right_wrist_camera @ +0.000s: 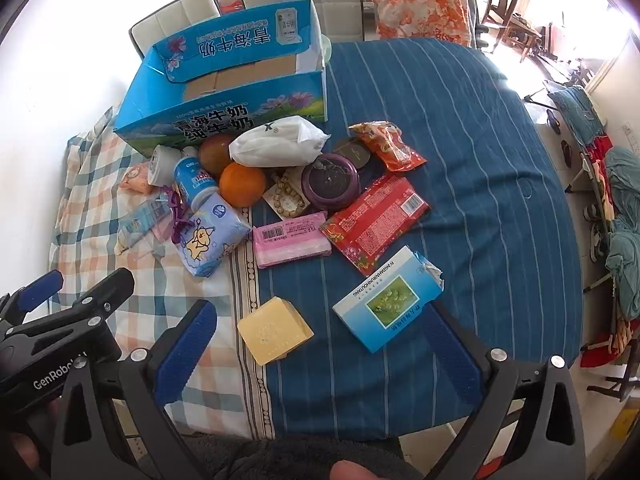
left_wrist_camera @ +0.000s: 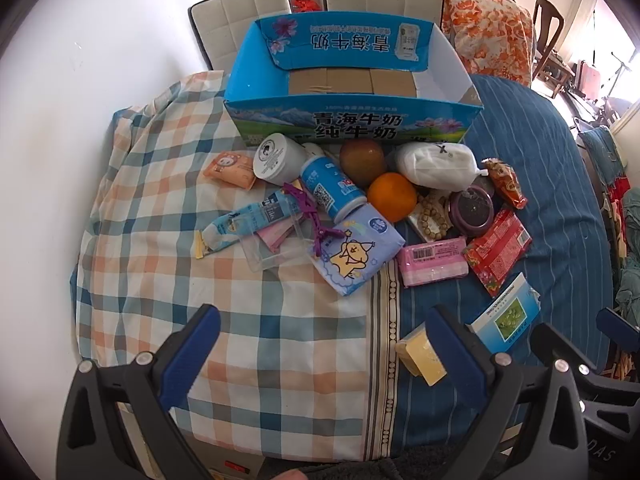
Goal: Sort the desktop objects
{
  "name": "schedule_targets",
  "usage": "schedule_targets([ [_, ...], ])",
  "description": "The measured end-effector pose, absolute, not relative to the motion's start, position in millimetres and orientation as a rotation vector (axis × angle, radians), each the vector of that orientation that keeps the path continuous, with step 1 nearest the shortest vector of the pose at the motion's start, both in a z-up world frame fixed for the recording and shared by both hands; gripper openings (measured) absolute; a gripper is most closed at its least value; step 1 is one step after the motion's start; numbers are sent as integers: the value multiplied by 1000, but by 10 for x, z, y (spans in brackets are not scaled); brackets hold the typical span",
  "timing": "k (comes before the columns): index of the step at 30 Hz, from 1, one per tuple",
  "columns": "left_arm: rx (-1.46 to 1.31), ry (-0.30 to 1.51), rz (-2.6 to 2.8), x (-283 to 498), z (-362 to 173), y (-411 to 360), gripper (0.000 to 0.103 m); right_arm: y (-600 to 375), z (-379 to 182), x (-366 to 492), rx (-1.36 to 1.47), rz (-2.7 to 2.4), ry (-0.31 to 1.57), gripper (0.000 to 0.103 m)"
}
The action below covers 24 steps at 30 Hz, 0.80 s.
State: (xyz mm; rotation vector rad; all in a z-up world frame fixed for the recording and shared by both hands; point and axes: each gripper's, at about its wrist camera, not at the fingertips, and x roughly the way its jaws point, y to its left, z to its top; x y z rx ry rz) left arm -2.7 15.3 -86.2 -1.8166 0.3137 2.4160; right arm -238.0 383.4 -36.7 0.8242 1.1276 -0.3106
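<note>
An open blue milk carton box [left_wrist_camera: 352,120] [right_wrist_camera: 224,116] stands at the back of the cloth-covered table. In front of it lies a pile: an orange [left_wrist_camera: 392,196] [right_wrist_camera: 242,184], a mango [left_wrist_camera: 362,160], a blue bottle [left_wrist_camera: 330,188], a white jar [left_wrist_camera: 278,158], a white bag [left_wrist_camera: 434,164] [right_wrist_camera: 280,142], a purple round case [right_wrist_camera: 330,182], red snack packs [right_wrist_camera: 376,220], a pink pack [right_wrist_camera: 290,240], a tissue pack [left_wrist_camera: 354,254]. A yellow soap bar [right_wrist_camera: 274,330] and a blue medicine box [right_wrist_camera: 386,298] lie nearest. My left gripper [left_wrist_camera: 320,344] and right gripper [right_wrist_camera: 320,344] are open and empty, held short of the pile.
Two white chairs [left_wrist_camera: 240,20] stand behind the table, one draped with an orange floral cloth [right_wrist_camera: 416,0]. A white wall runs along the left. Clothes and racks [right_wrist_camera: 612,208] stand at the right. The table carries a plaid cloth [left_wrist_camera: 160,240] and a blue striped cloth [right_wrist_camera: 460,160].
</note>
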Motion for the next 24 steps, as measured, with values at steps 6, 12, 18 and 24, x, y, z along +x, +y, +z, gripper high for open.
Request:
schedule_targets([
  [6,-1831,316,2405,-98,-861,113,103,3842,-372,-2335,828,-287,1133,103],
  [12,-1823,327,2413,-92,-864,121,103,3839,-361,-2310,808,-279,1135,103],
  [18,-1817,339,2410,-81,-855,128,103,3840,-348,-2307,797,-272,1136,103],
  [24,-1815,346,2409,-74,-842,129,103,3851,-342,-2309,779,-256,1145,103],
])
